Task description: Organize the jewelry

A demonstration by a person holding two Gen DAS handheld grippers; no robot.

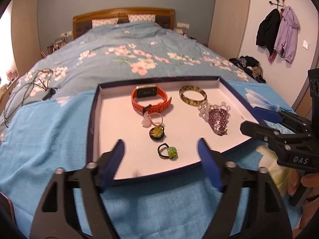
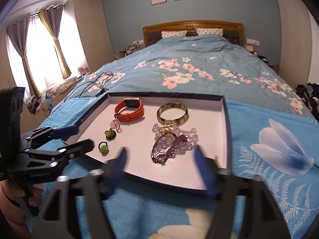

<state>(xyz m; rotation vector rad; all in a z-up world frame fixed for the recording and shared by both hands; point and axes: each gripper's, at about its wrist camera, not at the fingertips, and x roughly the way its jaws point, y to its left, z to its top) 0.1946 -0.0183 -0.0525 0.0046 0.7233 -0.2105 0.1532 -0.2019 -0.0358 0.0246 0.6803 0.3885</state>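
Note:
A shallow navy-rimmed tray point(image 1: 92, 115) point(image 2: 228, 139) with a white floor lies on the blue bedspread. It holds an orange watch point(image 1: 151, 99) point(image 2: 129, 111), a tortoiseshell bangle point(image 1: 192, 95) point(image 2: 172, 113), a heap of clear and purple bead bracelets point(image 1: 216, 117) point(image 2: 171, 141), a pink stone ring point(image 1: 148, 120), an amber pendant point(image 1: 157, 133) point(image 2: 110, 134) and a green-stone bead ring point(image 1: 168, 151) point(image 2: 103, 148). My left gripper point(image 1: 161, 141) point(image 2: 79, 137) is open, fingers either side of the green ring without touching. My right gripper point(image 2: 161, 148) point(image 1: 252, 119) is open over the purple bracelets.
Black cables point(image 1: 30, 91) point(image 2: 93, 85) lie on the floral quilt left of the tray. A clothes pile point(image 1: 249, 65) sits beside the bed at right, with coats on wall hooks point(image 1: 279, 35). Curtained window point(image 2: 39, 49) at left. A person's hand point(image 1: 307, 181) grips the right tool.

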